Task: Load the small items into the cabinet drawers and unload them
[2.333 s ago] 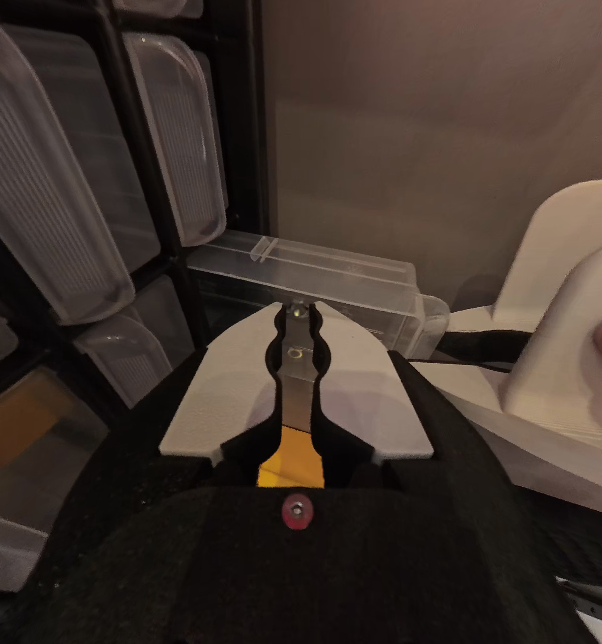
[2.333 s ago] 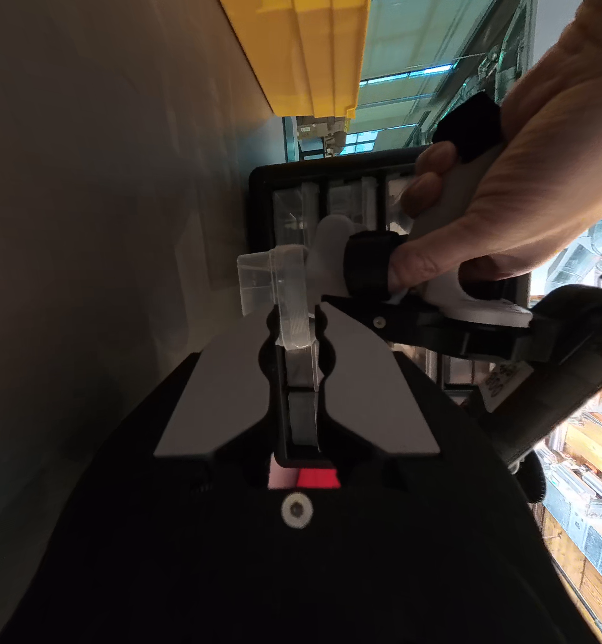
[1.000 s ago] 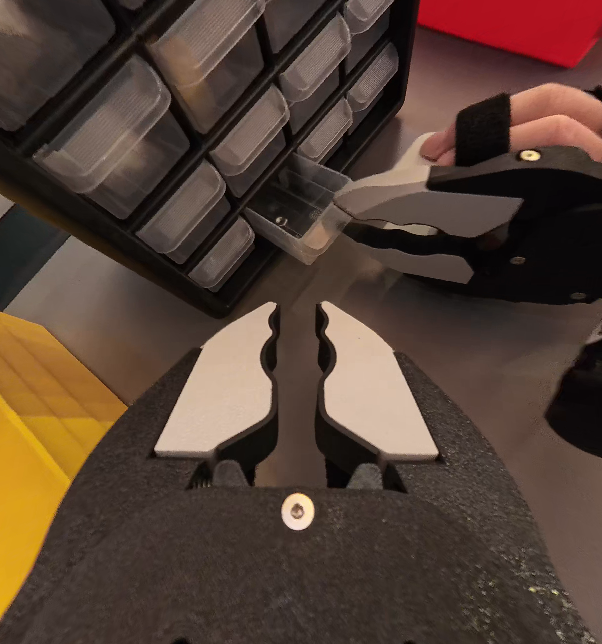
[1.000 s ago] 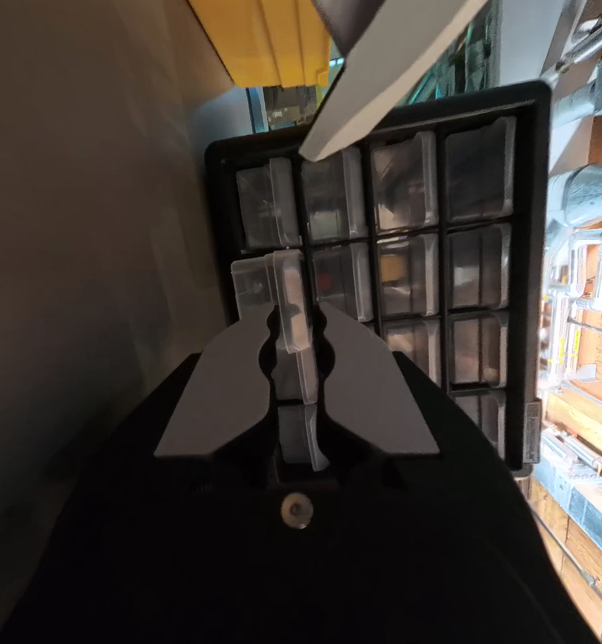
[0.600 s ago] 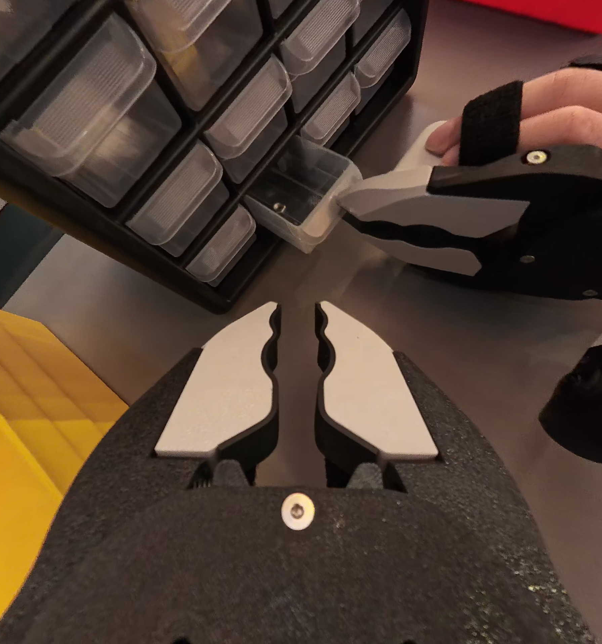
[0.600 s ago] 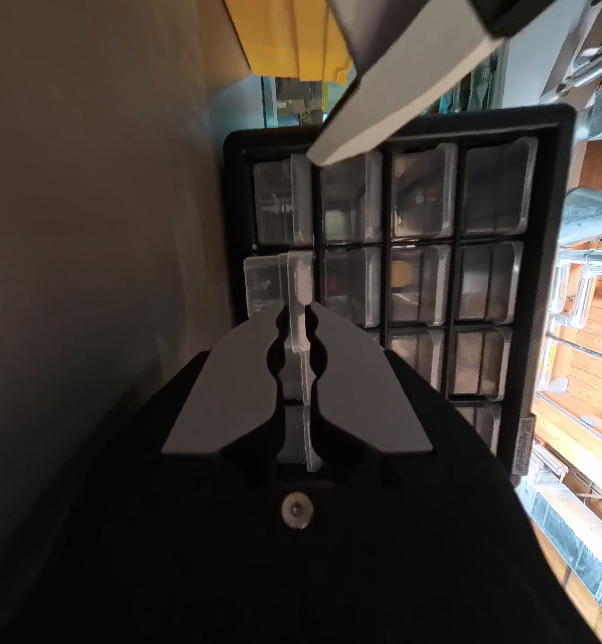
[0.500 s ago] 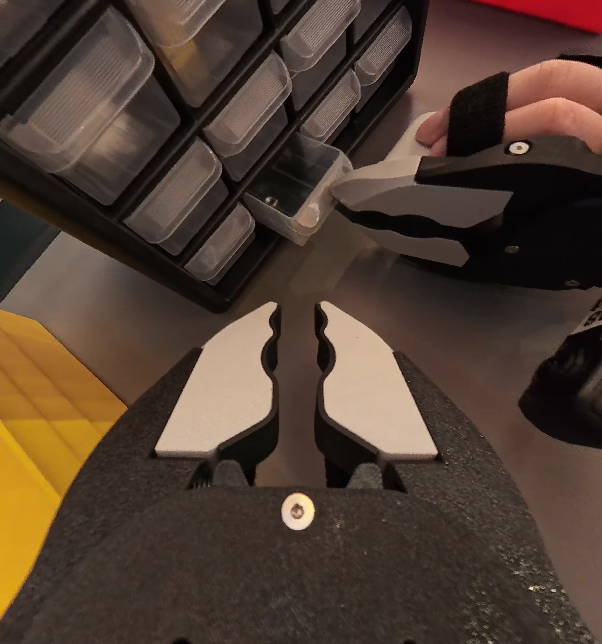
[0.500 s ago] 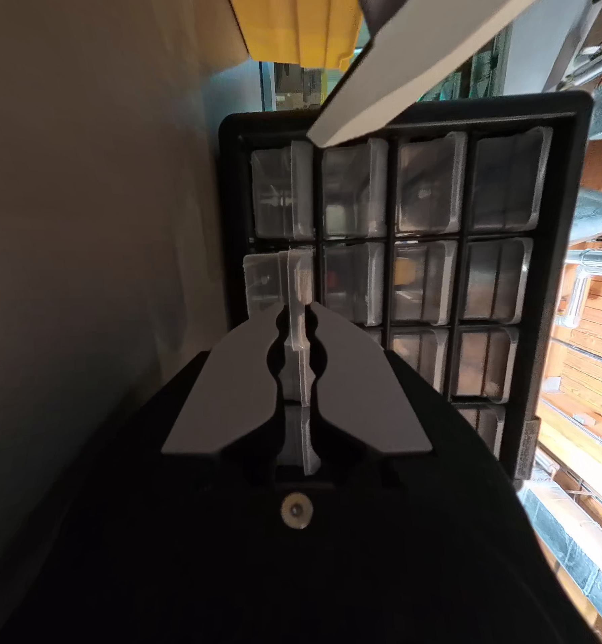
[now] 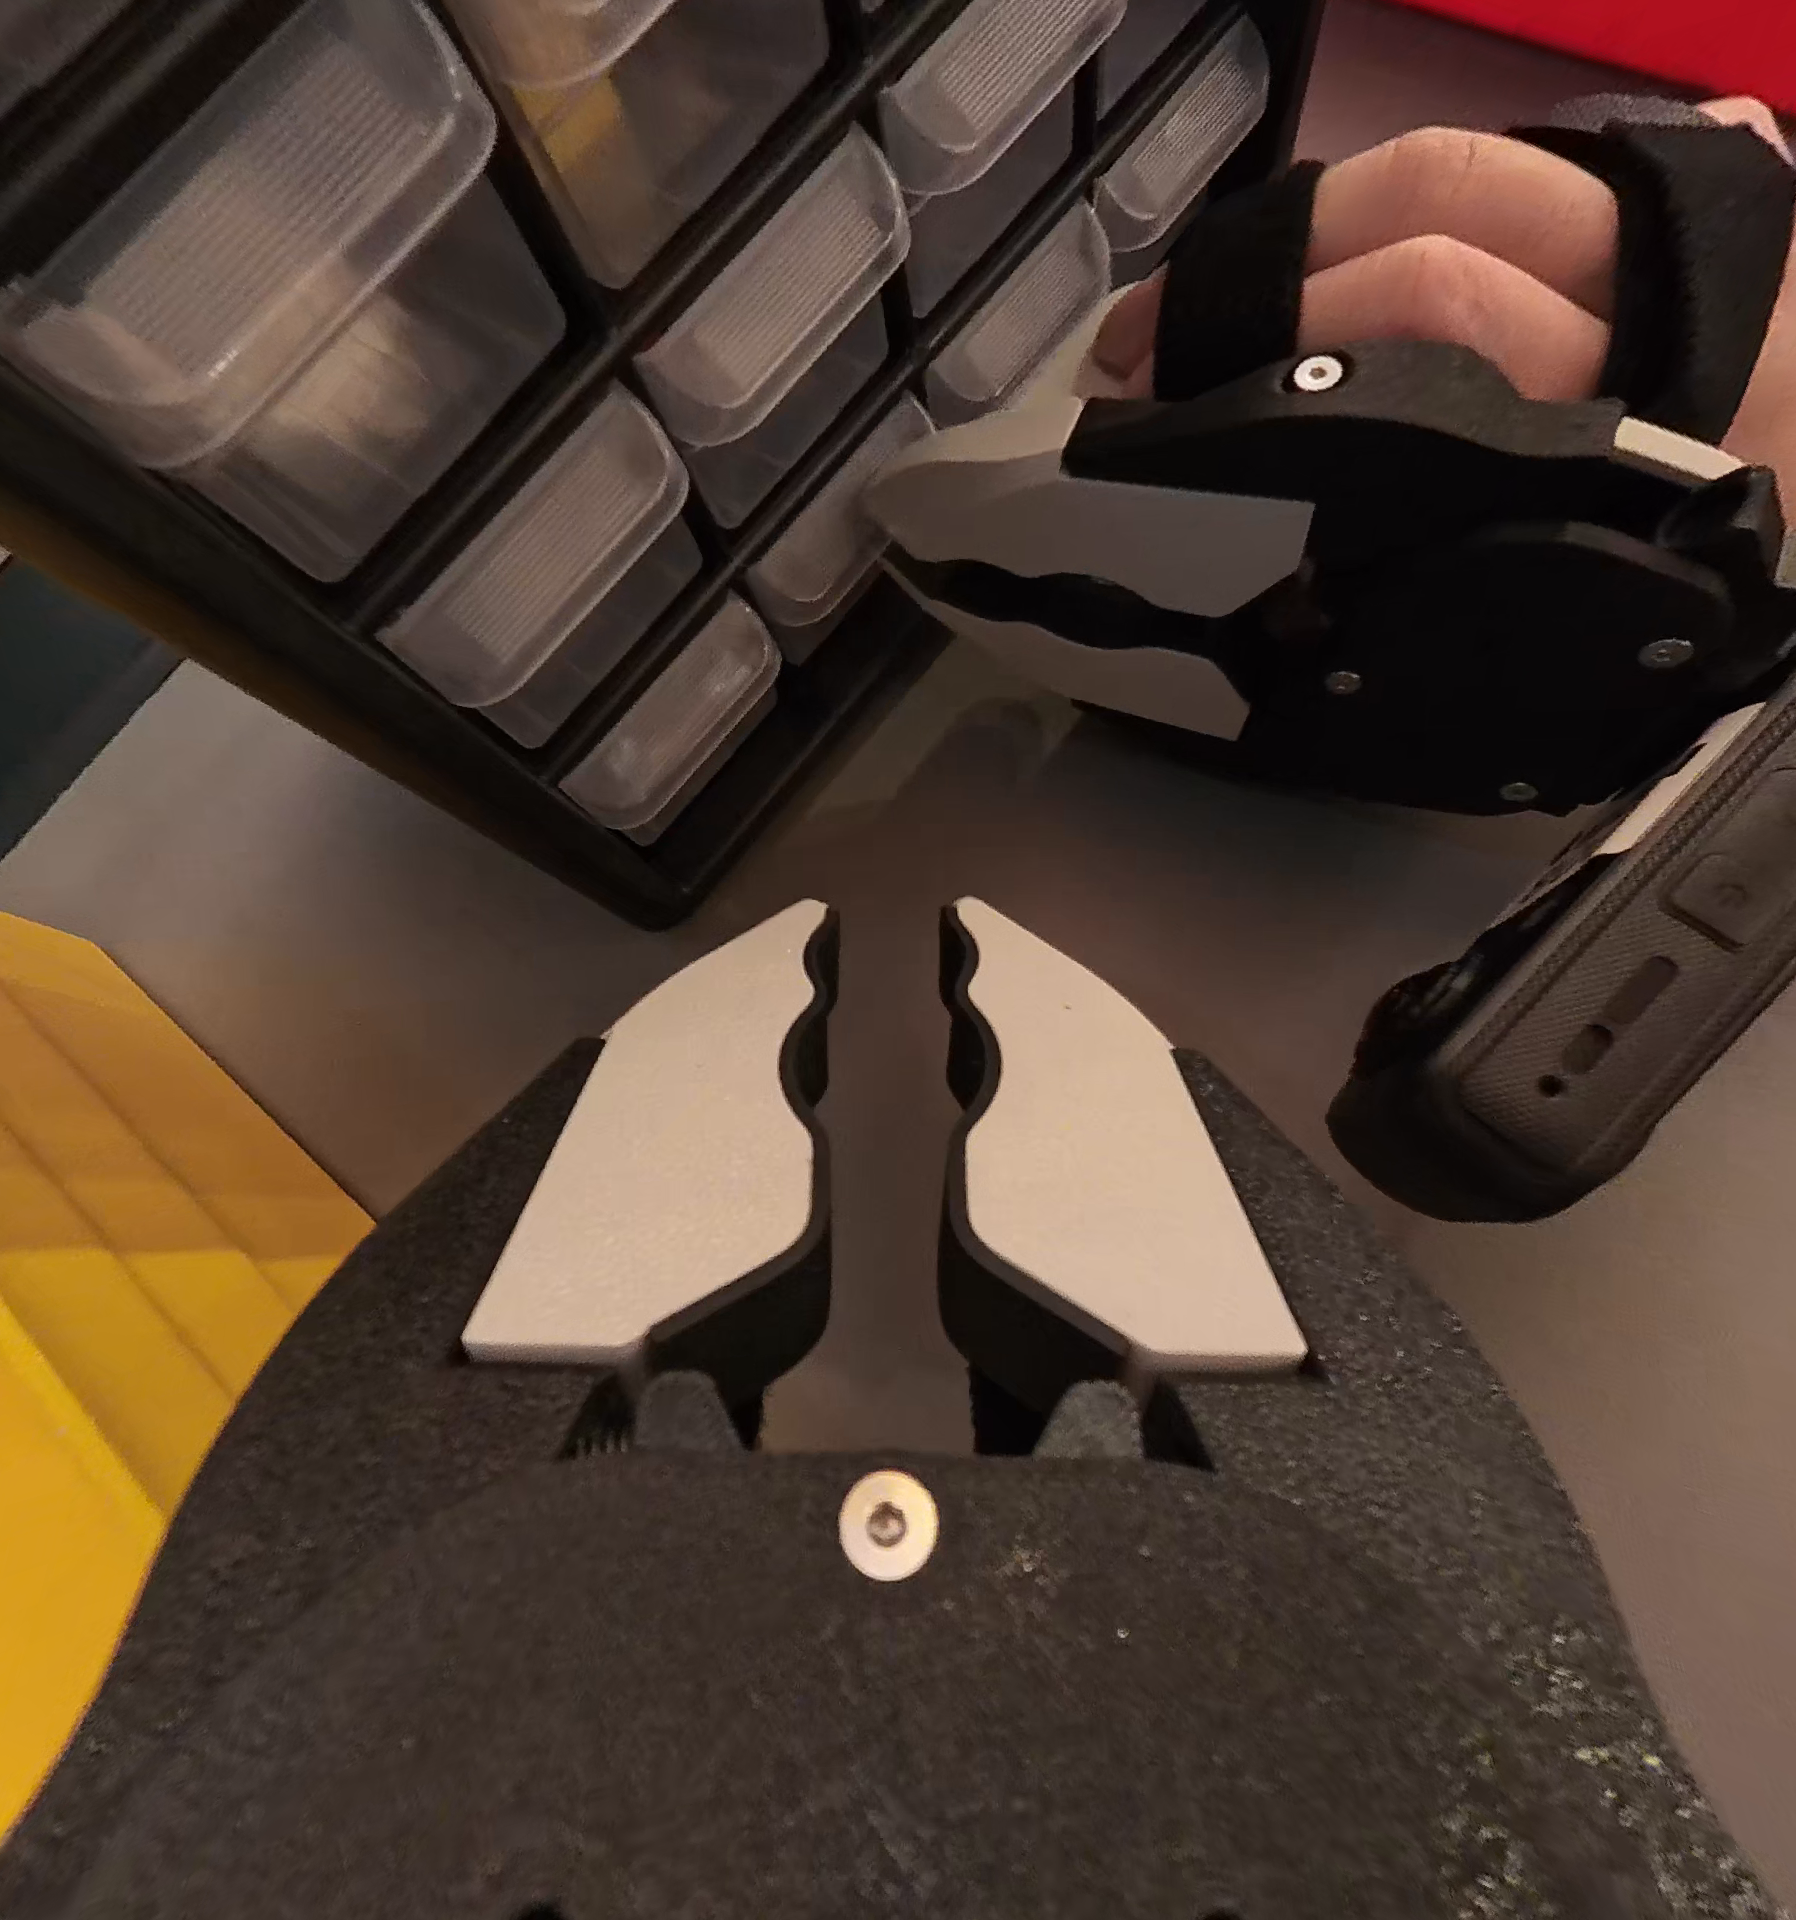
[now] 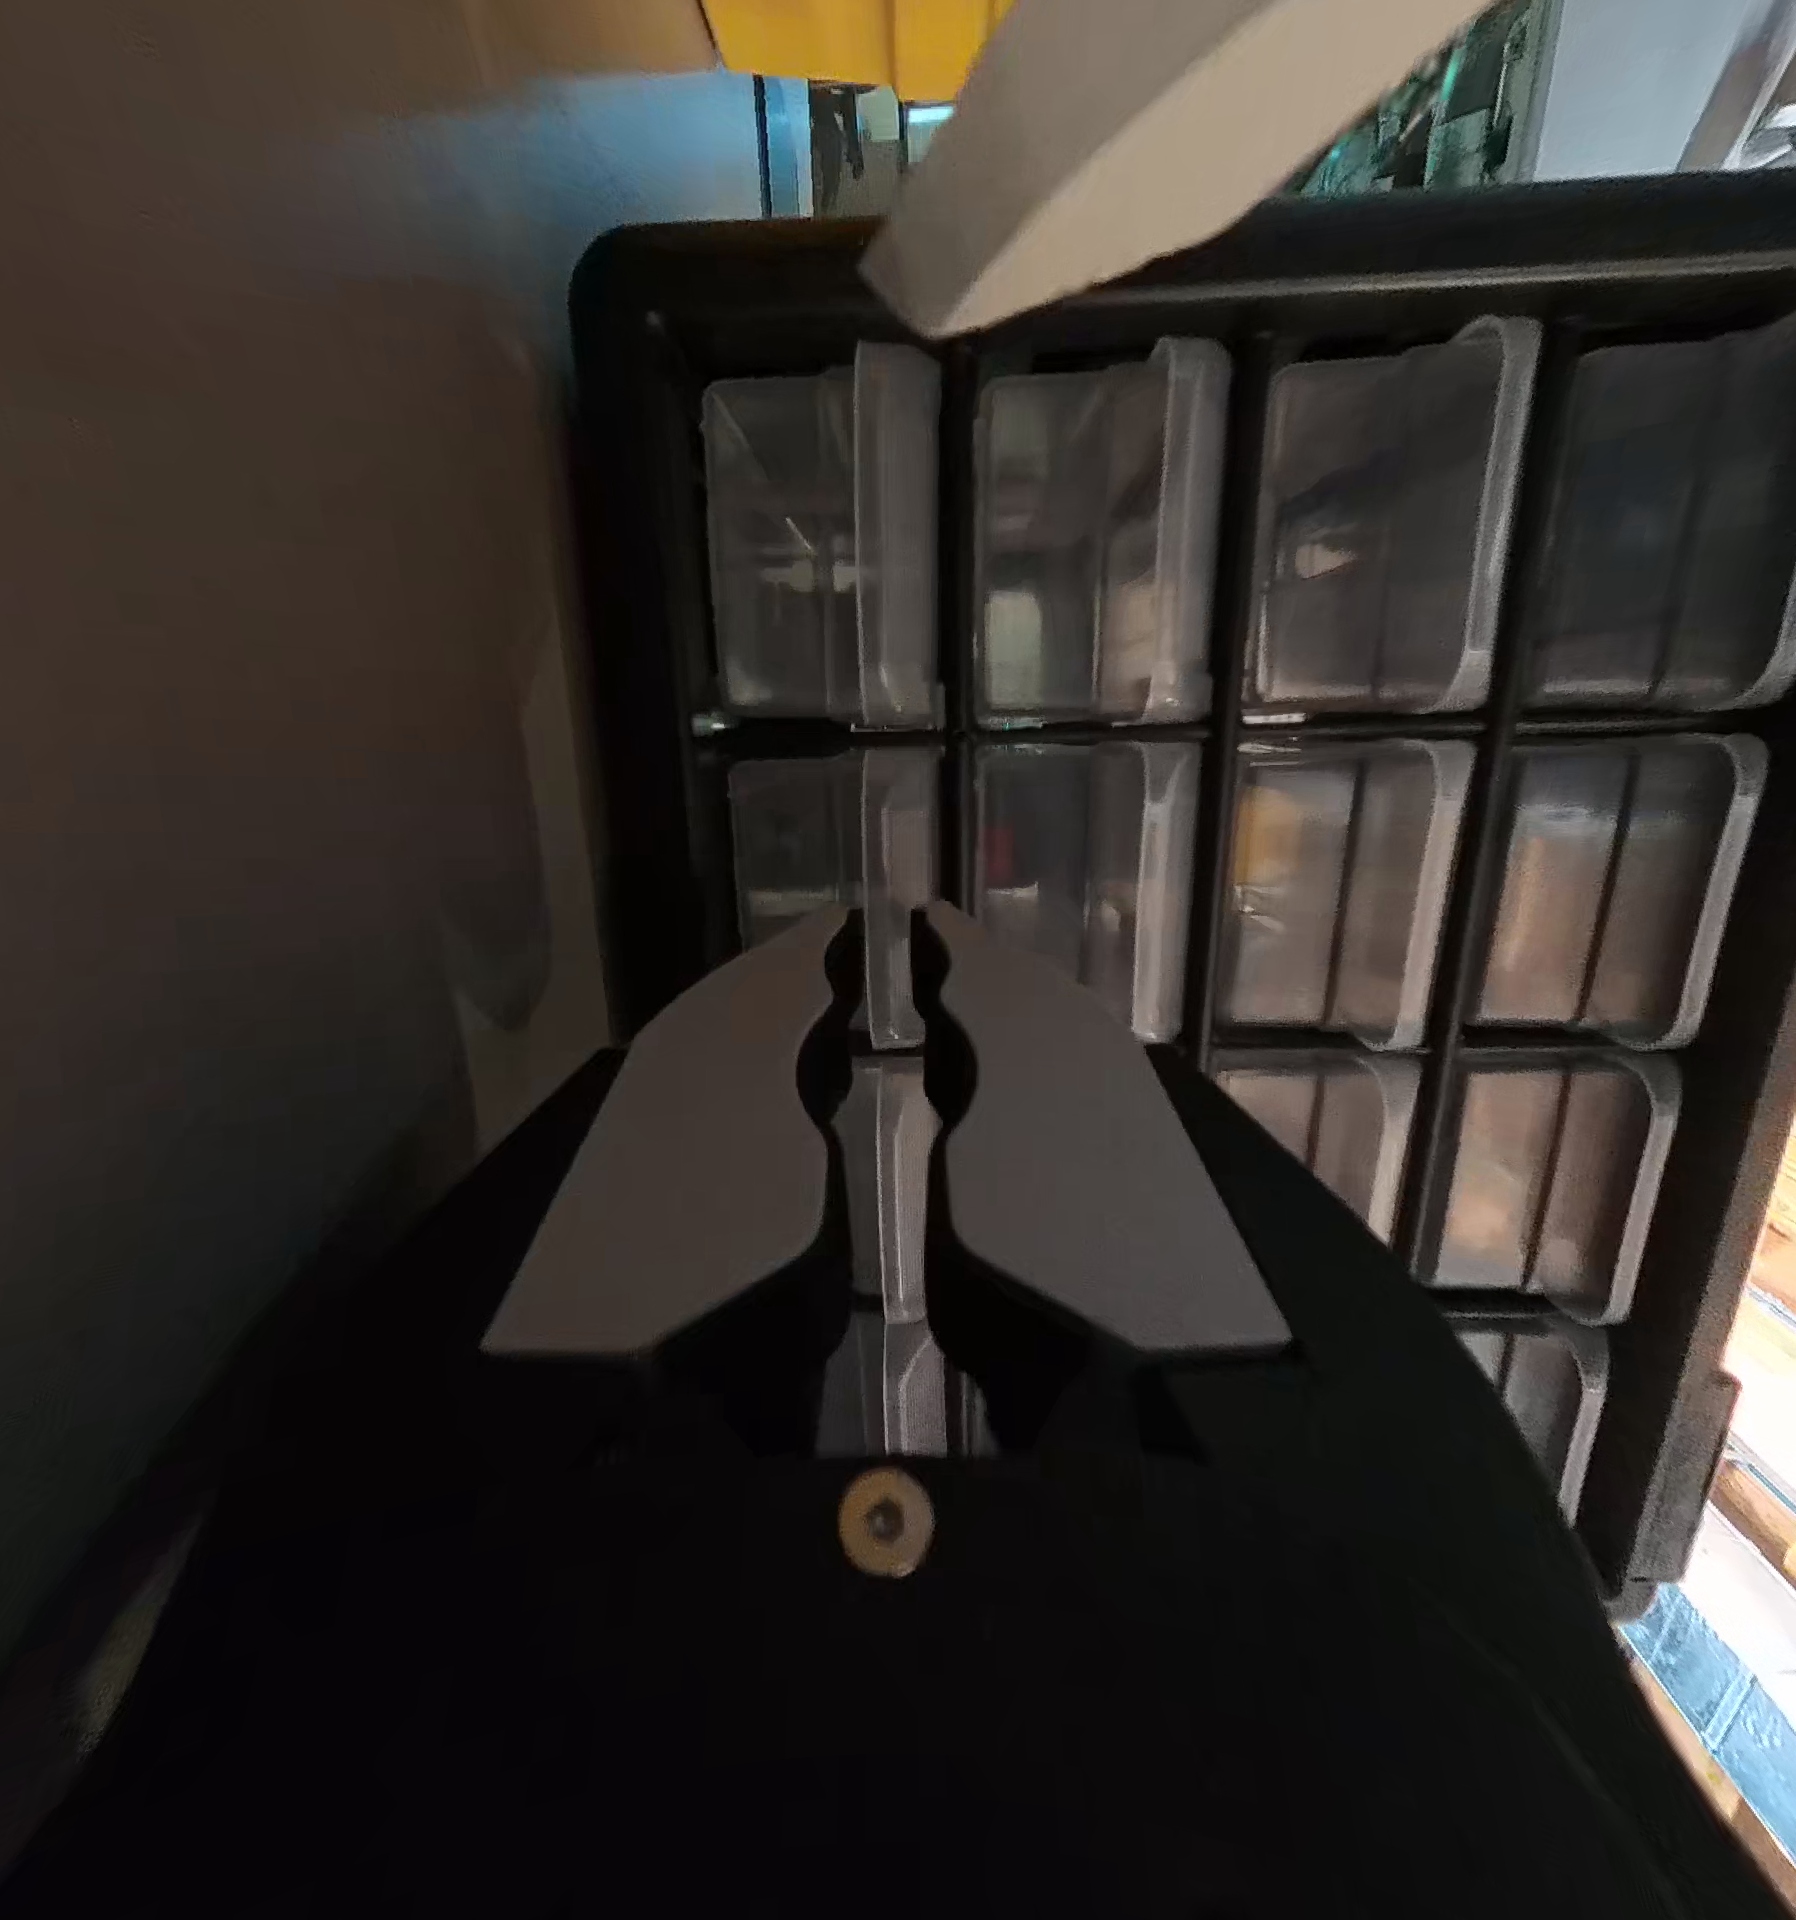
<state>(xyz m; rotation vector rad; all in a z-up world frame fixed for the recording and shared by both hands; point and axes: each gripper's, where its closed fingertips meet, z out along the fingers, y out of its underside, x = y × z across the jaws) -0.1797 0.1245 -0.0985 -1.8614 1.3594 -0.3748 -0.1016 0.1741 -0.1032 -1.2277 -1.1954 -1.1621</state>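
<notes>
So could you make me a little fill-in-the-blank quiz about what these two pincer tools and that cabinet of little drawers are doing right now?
1. The right gripper is closed on a clear drawer's ____.
2. The left gripper is open and holds ____.
3. The cabinet frame is ____ in colour.
4. Beside the left gripper sits a ____ bin.

Missing words: handle; nothing; black; yellow

Drawer (image 9: 821,551) front behind right gripper (image 9: 889,540); cabinet (image 10: 1704,1351) cut off, its contents blurred.
</notes>
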